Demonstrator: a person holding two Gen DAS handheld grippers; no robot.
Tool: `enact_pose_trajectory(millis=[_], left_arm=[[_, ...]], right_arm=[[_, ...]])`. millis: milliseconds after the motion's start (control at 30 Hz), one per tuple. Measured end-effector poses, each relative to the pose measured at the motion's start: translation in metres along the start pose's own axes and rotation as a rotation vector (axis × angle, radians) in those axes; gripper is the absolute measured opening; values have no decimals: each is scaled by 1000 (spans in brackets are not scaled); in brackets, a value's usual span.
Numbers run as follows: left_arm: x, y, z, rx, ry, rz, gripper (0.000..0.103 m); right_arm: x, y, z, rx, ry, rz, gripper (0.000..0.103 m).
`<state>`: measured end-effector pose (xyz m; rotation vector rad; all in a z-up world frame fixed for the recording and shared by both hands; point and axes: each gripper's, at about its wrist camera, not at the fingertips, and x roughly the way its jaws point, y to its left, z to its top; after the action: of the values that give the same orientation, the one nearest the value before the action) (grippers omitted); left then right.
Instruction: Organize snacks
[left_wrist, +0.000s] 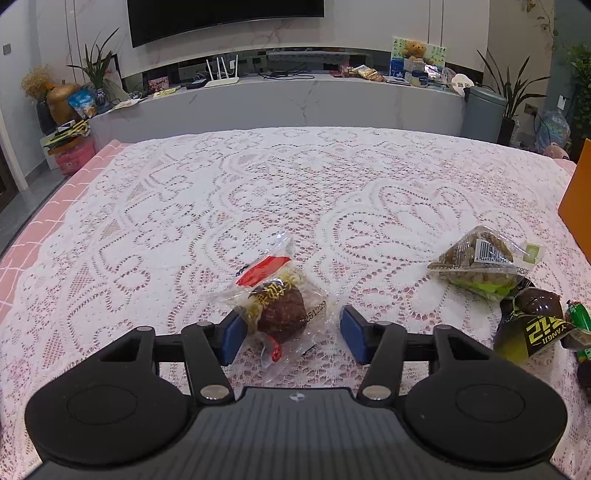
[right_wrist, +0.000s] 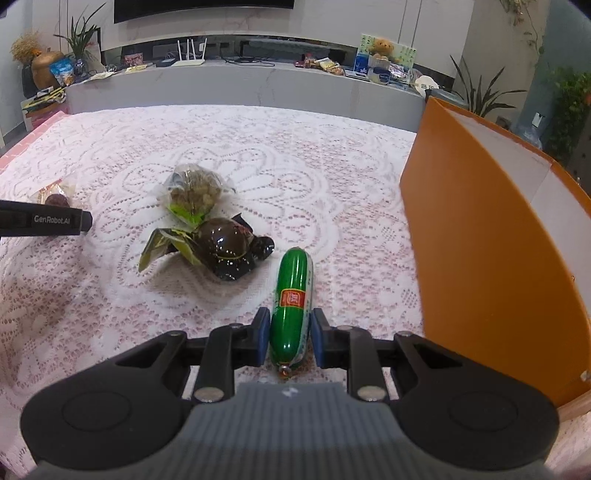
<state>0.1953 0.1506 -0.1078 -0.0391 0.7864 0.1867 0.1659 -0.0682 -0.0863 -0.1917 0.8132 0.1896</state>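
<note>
A clear packet with a dark round cake and red print (left_wrist: 280, 306) lies on the lace cloth between the blue pads of my left gripper (left_wrist: 293, 338). Its jaws stand open: the left pad is at the wrapper's edge, the right pad just clear of it. In the right wrist view my right gripper (right_wrist: 290, 341) is shut on the near end of a green sausage (right_wrist: 293, 299), which points away from me along the cloth. One black finger of the left gripper (right_wrist: 48, 220) shows at the left edge of that view.
A clear bag of brown and green snack (right_wrist: 194, 194) and a dark glossy packet (right_wrist: 221, 254) lie between the two grippers. An open orange box (right_wrist: 491, 258) stands at the right. The lace-covered table (left_wrist: 258, 184) stretches ahead toward a TV bench.
</note>
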Motion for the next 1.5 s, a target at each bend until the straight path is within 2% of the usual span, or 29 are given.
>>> enact_pose_trajectory(millis=[100,233,433,600,833,900,967,1033,1100,1133,1167,1200,1233,1267,1300,1500], left_arm=[[-1,0,0,1,3,-5,55],[-9,3,3,-28,9,-15,50],[-33,1,2,-87,11,-153,49],[-43,-19,-8,-17,47,-226,49],[-34,-32,-14,35,95,-235,49],[-31,-34,-16,43,113,-231,50],[-31,-36,-18,52,110,-228,50],[-33,-36,-18,56,109,-227,50],[-32,-36,-18,55,110,-228,51],[-32,-35,-18,55,110,-229,51],[-32,-35,-18,55,111,-229,51],[-33,-36,-17,55,111,-228,51],[-33,-36,-17,57,111,-228,51],[-33,-36,-17,59,110,-227,51],[-33,-36,-17,63,109,-226,51],[-36,-37,-16,67,92,-230,48]], right_arm=[[0,-1,-2,10,-4,12,23],[2,-3,-2,23,1,34,32],[4,-5,-1,35,6,55,35],[8,-9,-2,84,14,73,35],[8,-12,-6,114,-18,91,39],[8,-9,-7,99,-17,84,47],[9,-7,-6,87,-4,85,68],[10,-4,-7,77,9,108,78],[9,-1,-7,51,24,91,75],[8,-3,-7,56,22,93,71],[7,-5,-7,71,18,90,58],[7,-8,-7,88,12,80,51],[6,-13,-7,111,8,66,37],[6,-18,-6,137,6,60,26],[6,-22,-6,162,7,66,21],[2,-25,-5,177,-3,72,20]])
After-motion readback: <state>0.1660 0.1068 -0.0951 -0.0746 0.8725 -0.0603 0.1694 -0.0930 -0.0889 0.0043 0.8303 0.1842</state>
